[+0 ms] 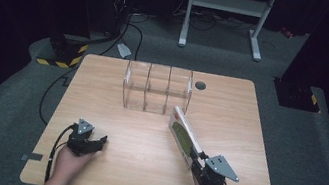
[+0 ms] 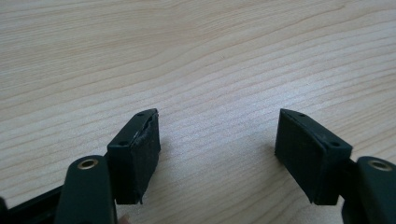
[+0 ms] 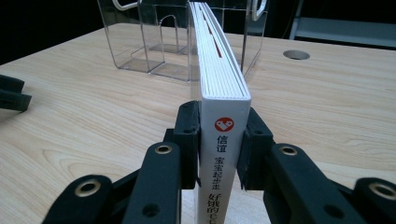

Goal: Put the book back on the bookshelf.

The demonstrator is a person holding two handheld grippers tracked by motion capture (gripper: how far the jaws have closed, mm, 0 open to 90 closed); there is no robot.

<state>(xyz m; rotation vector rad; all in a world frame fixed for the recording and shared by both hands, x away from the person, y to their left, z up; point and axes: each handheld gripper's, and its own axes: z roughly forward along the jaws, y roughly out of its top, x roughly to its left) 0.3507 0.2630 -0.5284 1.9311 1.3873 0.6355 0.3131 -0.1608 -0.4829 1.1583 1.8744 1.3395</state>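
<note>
The right gripper (image 3: pixel 219 140) is clamped on the spine of a thin white book (image 3: pixel 217 70), held on edge above the wooden counter (image 1: pixel 144 140), its far end near the clear plastic organizer (image 1: pixel 157 89). The left gripper (image 2: pixel 217 140) rests low over bare wood, jaws apart with nothing between them.

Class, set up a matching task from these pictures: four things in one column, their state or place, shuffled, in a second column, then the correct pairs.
Things
1. book
2. left gripper
3. clear organiser
4. round hole

States
A. jaws apart, nothing between them
B. clamped at its spine by the right gripper
C. in the table top, right of the organiser
D. standing at the table's far middle

Pairs: 1-B, 2-A, 3-D, 4-C
</note>
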